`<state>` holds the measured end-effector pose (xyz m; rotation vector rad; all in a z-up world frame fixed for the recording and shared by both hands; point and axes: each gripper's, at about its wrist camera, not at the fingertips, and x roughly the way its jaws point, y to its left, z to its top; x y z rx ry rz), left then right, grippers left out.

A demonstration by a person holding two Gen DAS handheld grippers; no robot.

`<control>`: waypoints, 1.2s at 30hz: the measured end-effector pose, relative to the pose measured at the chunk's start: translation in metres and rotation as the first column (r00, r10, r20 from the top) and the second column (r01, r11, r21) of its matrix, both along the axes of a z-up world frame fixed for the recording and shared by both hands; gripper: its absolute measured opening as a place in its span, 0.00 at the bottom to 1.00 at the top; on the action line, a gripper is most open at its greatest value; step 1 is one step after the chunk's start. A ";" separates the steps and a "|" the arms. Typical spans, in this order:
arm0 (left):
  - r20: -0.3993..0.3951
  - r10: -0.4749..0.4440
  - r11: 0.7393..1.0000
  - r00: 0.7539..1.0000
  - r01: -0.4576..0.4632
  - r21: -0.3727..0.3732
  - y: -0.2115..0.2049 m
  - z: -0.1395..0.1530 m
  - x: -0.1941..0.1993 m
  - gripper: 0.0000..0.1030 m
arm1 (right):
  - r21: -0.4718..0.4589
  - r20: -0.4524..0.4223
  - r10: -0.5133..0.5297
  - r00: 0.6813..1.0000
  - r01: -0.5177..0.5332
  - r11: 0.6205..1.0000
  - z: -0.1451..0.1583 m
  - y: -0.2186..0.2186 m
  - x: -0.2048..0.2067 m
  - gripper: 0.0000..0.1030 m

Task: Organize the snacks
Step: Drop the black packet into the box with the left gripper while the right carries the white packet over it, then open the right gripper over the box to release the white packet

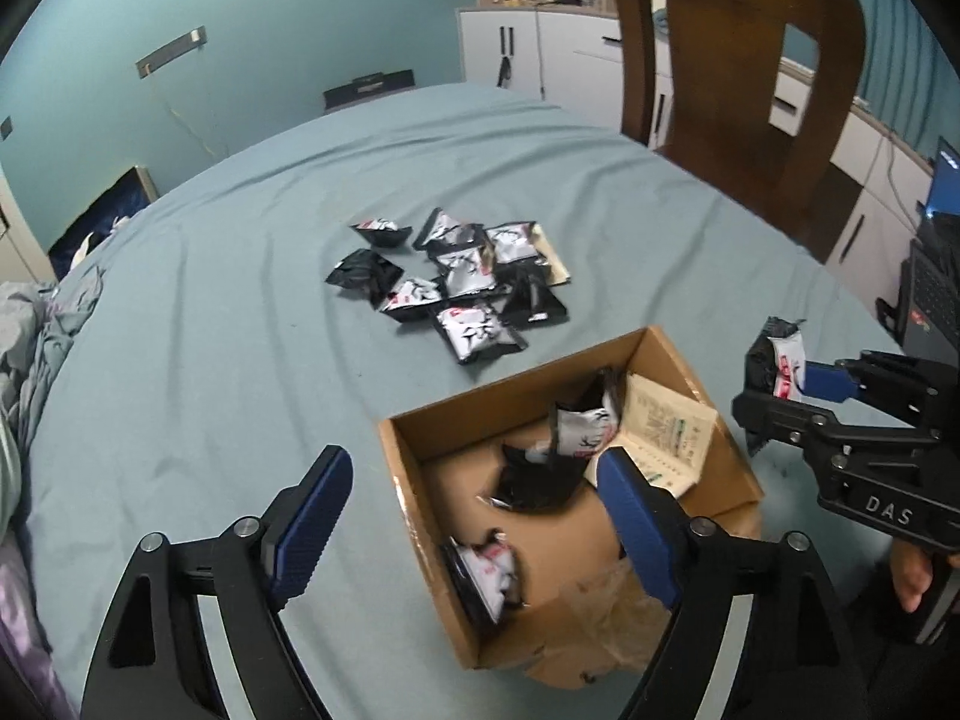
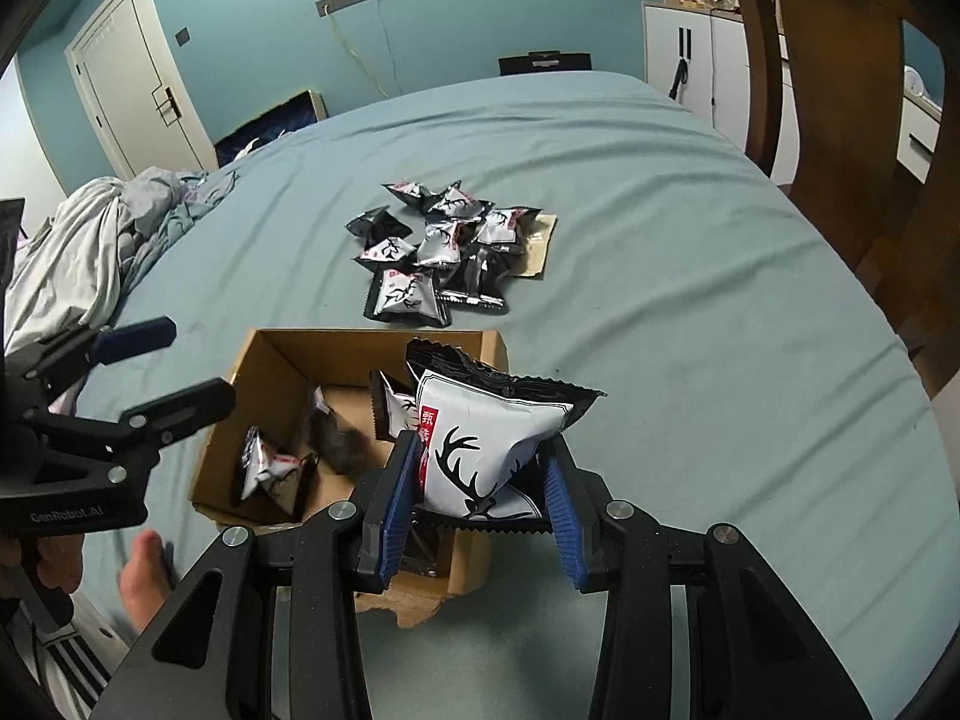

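We see the cardboard box (image 1: pixel 678 354) on the bed (image 1: pixel 240 312), with some snack packets (image 1: pixel 576 426) inside it. Behind the box lies a pile of packets (image 1: pixel 462 276). A chair (image 1: pixel 738 78) stands behind the bed, at the right.

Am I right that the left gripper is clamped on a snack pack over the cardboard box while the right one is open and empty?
You have the sides swapped. The right gripper is clamped on the snack pack over the cardboard box, as the right wrist view shows. The left gripper is open and empty in the left wrist view.
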<state>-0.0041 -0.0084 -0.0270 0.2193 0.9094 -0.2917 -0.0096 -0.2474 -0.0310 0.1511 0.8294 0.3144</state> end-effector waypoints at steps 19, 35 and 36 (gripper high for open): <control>-0.080 0.248 0.969 0.965 -0.246 0.037 0.037 -0.020 0.032 0.92 | 0.015 -0.030 0.071 0.997 -0.071 0.997 -0.010 0.023 0.021 0.53; -0.053 0.243 0.967 0.969 -0.238 0.090 0.032 -0.022 0.027 0.92 | 0.001 -0.022 -0.124 0.992 0.124 0.992 0.002 -0.002 0.014 0.78; -0.053 0.244 0.967 0.968 -0.238 0.088 0.032 -0.021 0.027 0.92 | 0.003 -0.023 -0.127 0.992 0.127 0.992 0.002 -0.001 0.014 0.78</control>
